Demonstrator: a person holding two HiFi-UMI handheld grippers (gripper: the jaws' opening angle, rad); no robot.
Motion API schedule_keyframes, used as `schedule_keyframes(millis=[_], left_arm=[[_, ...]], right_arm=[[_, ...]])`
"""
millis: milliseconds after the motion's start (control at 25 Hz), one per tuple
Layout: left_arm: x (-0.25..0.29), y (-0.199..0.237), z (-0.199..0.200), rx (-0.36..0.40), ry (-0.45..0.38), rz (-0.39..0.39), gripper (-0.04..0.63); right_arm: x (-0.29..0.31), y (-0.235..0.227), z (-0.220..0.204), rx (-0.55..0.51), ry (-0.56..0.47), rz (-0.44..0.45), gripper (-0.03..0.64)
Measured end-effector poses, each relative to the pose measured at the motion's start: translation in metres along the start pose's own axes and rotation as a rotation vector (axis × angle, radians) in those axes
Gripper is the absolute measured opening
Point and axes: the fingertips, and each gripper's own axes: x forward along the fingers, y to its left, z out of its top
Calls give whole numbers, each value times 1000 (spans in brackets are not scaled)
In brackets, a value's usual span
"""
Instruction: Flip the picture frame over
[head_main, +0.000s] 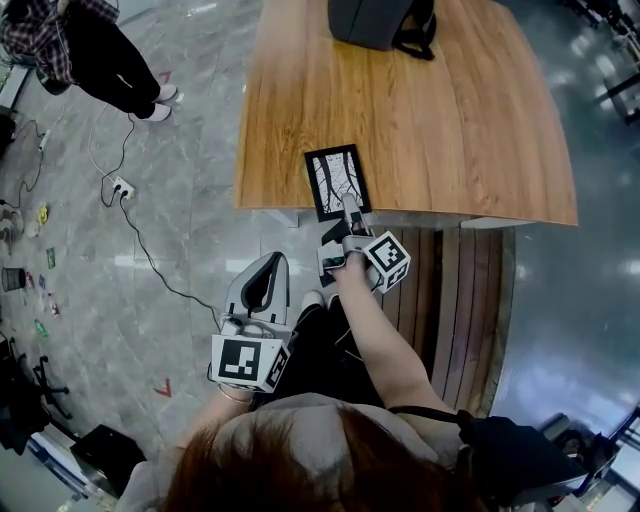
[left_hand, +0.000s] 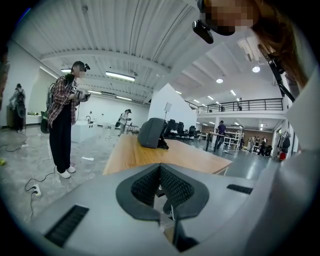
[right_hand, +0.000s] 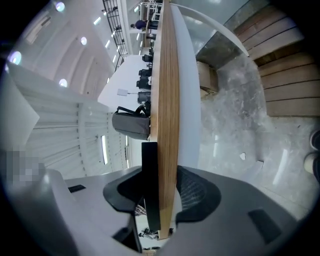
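Right gripper view is showing the right claw (right_hand: 162, 196) gaping around the picture frame (right_hand: 150, 185) and table (right_hand: 167, 100) edge, frame running lengthwise away; left claw (left_hand: 160, 176) hanging shut, empty.

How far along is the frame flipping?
Nothing flipped yet: the black rectangular picture frame lies flat, picture up, on the wooden table. In hand: the right claw has its jaws either side of the frame's near edge and the table edge. Still to do: lifting and turning it. The left claw hangs shut, away.
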Motion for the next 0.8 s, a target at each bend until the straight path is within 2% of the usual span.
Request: schedule_keyframes(millis=[160,280,520,600,680,720,800], left_arm=[[-2,0,-2,-9,5,-8,6],[-2,-1,-3,-14,5,-12,6],[-4,-10,3,-6,-9,-28,6],[-5,-11,4,-5,-11,-33,6],[-6,-11,5,-7,-13,-35,6],[-6,-11,5,-10,-17,-36,6],[-5,-10,7,-14,-24,-39,6]], right_arm=[[-23,0,-8,37,-41,21,159],[-32,7,-10,27,-59,60,60],[-44,18,0,-12,-90,57,48],[-50,28,5,-58,-99,51,46],[-53,47,12,-197,-95,45,41],[-54,59,16,-313,-92,39,41],[-53,82,25,-612,-82,17,41]])
